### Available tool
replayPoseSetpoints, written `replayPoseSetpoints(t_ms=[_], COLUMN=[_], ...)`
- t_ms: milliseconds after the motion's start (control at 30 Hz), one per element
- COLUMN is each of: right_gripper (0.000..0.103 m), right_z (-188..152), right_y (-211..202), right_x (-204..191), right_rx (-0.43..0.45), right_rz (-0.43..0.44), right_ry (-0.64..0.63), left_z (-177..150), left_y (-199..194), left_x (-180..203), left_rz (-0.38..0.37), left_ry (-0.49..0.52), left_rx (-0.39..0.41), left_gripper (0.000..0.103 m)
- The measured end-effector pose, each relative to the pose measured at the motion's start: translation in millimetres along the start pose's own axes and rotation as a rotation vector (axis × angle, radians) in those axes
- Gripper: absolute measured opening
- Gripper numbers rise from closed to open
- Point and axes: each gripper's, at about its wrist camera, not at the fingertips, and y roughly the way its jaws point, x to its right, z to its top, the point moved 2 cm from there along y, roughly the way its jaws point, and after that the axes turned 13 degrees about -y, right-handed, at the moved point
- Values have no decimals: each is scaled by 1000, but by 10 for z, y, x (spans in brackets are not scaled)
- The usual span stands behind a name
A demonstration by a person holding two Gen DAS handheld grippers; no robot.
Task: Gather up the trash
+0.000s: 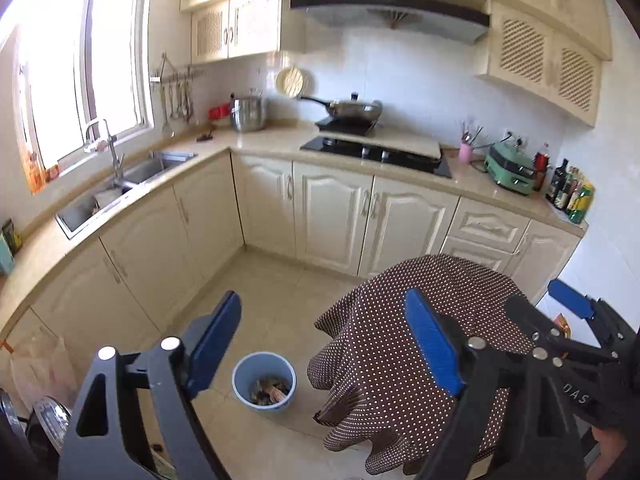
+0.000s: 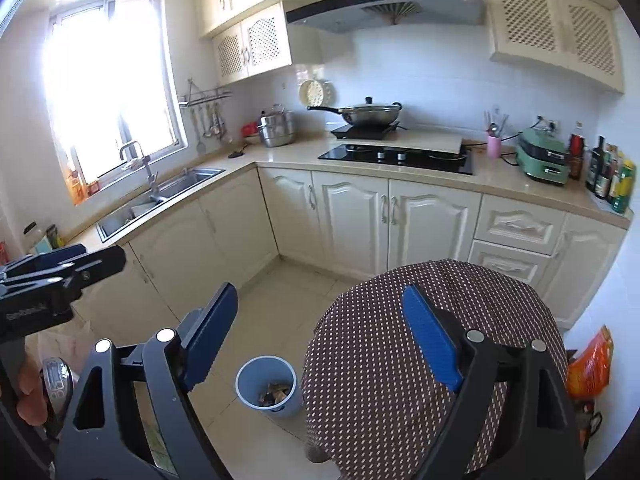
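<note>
A blue trash bin [image 1: 264, 384] stands on the tiled floor and holds several scraps of trash [image 1: 269, 390]. It also shows in the right wrist view [image 2: 266, 384] with the trash [image 2: 276, 394] inside. My left gripper [image 1: 324, 344] is open and empty, high above the floor, with the bin below between its fingers. My right gripper [image 2: 320, 340] is open and empty at about the same height. The right gripper also shows at the right of the left wrist view [image 1: 568, 336]. The left gripper shows at the left of the right wrist view [image 2: 60, 272].
A round table under a brown dotted cloth [image 1: 404, 344] stands right of the bin, also in the right wrist view [image 2: 432, 360]. An orange packet [image 2: 590, 364] lies by the right wall. Cream cabinets [image 1: 336, 208], a sink [image 1: 132, 184] and a hob [image 1: 376, 152] line the L-shaped counter.
</note>
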Motion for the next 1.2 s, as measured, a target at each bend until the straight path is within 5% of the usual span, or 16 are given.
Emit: replayPoseSetpoints(t_ms=[200, 700, 1200], right_gripper=[91, 95, 95], right_z=[-110, -280, -384], right_y=[-406, -1094, -1387], right_x=[-321, -610, -721], right_rx=[37, 107, 127], right_rz=[-40, -150, -177], right_ry=[-8, -5, -5], left_z=[-115, -472, -562], left_y=[-508, -1440, -1729], left_x=[-172, -304, -359], left_rz=[-37, -108, -136], left_ry=[25, 112, 126], left_rx=[49, 165, 213], left_gripper=[85, 91, 91])
